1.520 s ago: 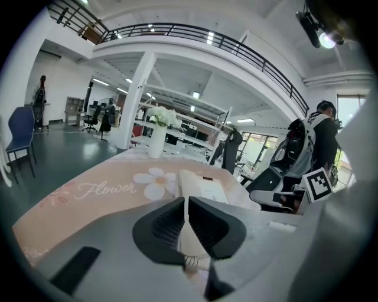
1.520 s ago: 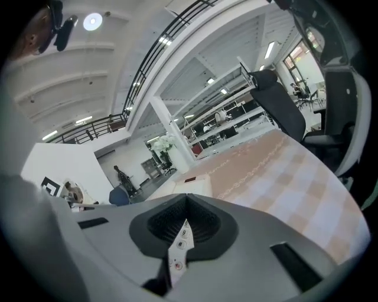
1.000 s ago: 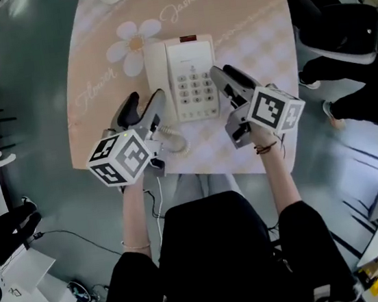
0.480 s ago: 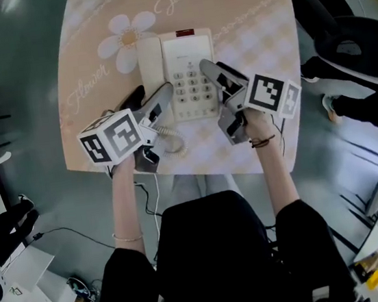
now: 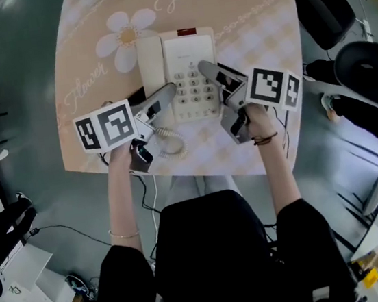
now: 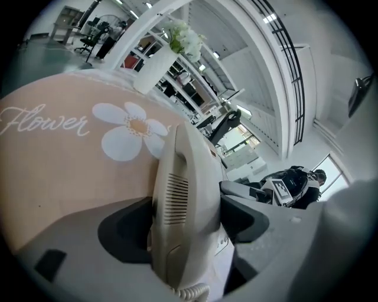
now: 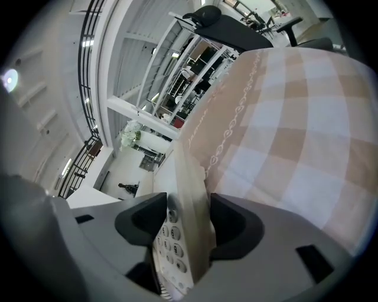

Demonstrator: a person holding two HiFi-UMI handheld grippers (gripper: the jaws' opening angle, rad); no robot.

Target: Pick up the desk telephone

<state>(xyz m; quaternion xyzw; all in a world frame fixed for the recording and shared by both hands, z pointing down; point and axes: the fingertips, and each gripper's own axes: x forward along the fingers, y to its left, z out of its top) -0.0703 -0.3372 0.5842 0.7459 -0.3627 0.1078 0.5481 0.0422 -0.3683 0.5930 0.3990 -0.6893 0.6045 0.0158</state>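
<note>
A cream desk telephone (image 5: 192, 77) lies on the peach flowered tablecloth (image 5: 248, 21), its handset (image 5: 151, 62) in the cradle on the left. My left gripper (image 5: 154, 97) straddles the near end of the handset (image 6: 177, 200). Its jaws are wide open, with a dark pad close on each side. My right gripper (image 5: 220, 73) straddles the phone's right edge (image 7: 192, 194), one finger over the keypad and one outside the casing. Its jaws are closing, and I see no firm press. The phone sits flat on the table.
The coiled cord (image 5: 170, 142) lies between the phone and the table's near edge, by my left gripper. A white vase of flowers (image 6: 156, 65) stands at the far side. Black office chairs (image 5: 373, 81) stand on the floor to the right of the table.
Both grippers came forward and down onto the phone. The left one rolled and now has the handset between its jaws; the right one now spans the phone's right edge.
</note>
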